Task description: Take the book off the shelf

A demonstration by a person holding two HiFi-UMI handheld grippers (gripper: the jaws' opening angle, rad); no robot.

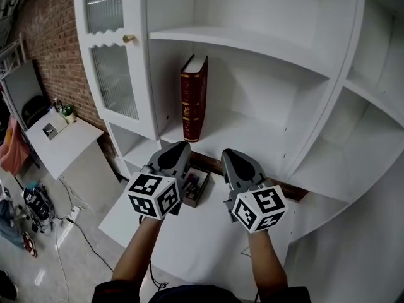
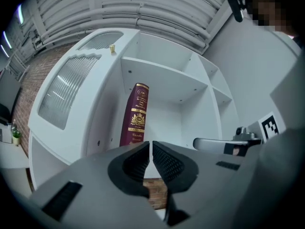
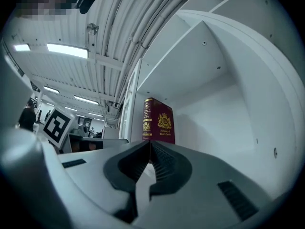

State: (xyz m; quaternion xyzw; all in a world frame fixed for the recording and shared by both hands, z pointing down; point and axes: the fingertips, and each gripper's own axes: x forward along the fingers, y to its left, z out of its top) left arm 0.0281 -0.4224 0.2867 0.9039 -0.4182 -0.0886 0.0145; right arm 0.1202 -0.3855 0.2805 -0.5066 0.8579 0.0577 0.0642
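At the left end of the middle shelf, the book stands upright with its dark red, gold-lettered spine facing outward. It is close against the side wall of the compartment; whether the cover touches that wall cannot be told. The rest of the shelf is bare, so the book's right face is free.

The left tongs and right tongs are side by side below the front edge of the shelf, above the white counter, and point toward the shelf. A small open box of oddments sits on the counter just beneath them. Both are well short of the book.

State of the tongs: the left gripper view shows the left tongs closed, pads nearly meeting, with nothing between them. The right gripper view shows the right tongs likewise closed and empty. In each view the book lies straight ahead, beyond the tips.

Assessment: the task is at the approach stage, and the book is untouched. The next move calls for one pair of tongs to open wider than the spine, advance to mid-height of the book, and close across the two covers. The wall leaves little room for the left-hand jaw, so the book may first need drawing or tipping outward.
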